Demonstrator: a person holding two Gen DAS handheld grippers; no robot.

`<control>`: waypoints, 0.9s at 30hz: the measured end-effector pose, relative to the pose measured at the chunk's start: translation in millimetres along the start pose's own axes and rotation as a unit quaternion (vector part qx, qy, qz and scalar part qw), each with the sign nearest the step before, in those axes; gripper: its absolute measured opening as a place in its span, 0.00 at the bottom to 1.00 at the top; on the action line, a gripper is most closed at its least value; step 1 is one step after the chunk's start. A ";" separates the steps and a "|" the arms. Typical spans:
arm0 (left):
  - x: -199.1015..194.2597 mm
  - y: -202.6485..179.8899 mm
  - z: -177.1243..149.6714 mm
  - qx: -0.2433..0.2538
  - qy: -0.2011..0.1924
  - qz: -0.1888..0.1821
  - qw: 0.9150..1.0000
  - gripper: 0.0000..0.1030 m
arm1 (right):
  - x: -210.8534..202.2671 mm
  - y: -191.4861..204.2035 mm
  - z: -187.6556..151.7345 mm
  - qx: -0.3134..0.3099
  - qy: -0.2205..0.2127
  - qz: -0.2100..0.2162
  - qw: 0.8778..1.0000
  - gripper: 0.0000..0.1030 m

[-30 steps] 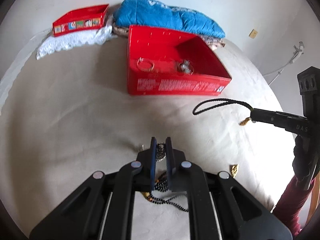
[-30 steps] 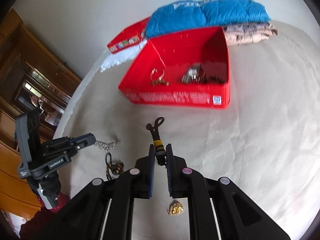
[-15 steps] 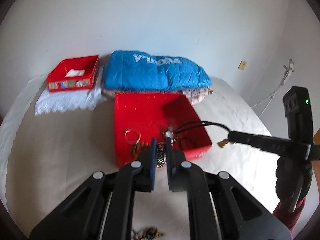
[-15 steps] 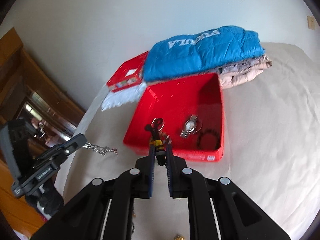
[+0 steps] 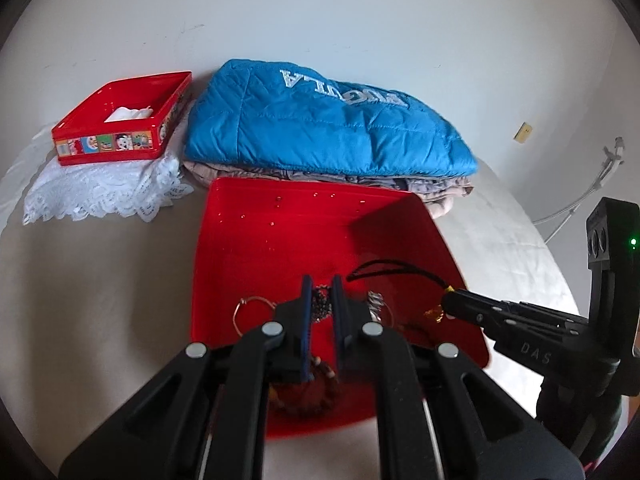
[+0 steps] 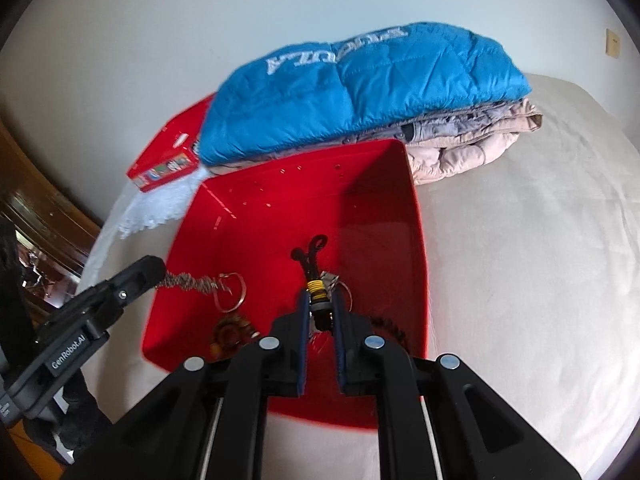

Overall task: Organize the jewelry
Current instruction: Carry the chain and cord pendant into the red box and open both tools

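A silver chain (image 6: 188, 281) hangs clamped in the left gripper (image 5: 320, 300), low over the red box (image 5: 256, 240) at frame centre. The right gripper (image 6: 320, 312) pinches a black cord (image 6: 310, 254) above the same box, where a ring bangle (image 6: 230, 294) lies. A blue jacket (image 5: 320, 120) sits behind, toward the upper frame.

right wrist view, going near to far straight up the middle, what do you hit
right gripper shut on a black cord → big red box far wall → blue jacket on folded clothes → white wall
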State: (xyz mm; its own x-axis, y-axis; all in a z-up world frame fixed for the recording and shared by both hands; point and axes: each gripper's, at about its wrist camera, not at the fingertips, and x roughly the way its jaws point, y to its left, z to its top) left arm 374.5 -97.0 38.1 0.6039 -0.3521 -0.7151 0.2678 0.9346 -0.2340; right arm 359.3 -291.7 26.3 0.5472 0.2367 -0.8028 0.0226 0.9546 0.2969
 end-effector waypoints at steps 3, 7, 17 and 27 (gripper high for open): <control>19.6 3.1 -0.3 -0.001 0.014 -0.006 1.000 0.07 | 16.8 -2.7 1.2 -0.002 0.008 -0.005 1.000 0.10; 45.2 8.3 -1.4 -0.006 0.040 -0.002 0.999 0.07 | 32.9 -2.9 3.8 -0.010 0.013 -0.024 1.000 0.10; 32.1 8.3 -3.3 0.000 0.028 0.011 1.000 0.39 | 26.4 -3.3 -0.5 -0.020 -0.003 -0.021 1.000 0.23; -10.7 -0.5 -8.6 -0.020 0.014 0.033 0.999 0.46 | 2.4 -4.9 -7.4 -0.008 -0.007 -0.009 1.000 0.23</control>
State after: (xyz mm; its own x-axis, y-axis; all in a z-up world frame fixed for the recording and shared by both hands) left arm 361.5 -93.2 40.2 0.5971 -0.2887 -0.7484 0.1980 0.9572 -0.2112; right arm 354.3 -294.5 19.1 0.5585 0.2168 -0.8007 0.0196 0.9615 0.2741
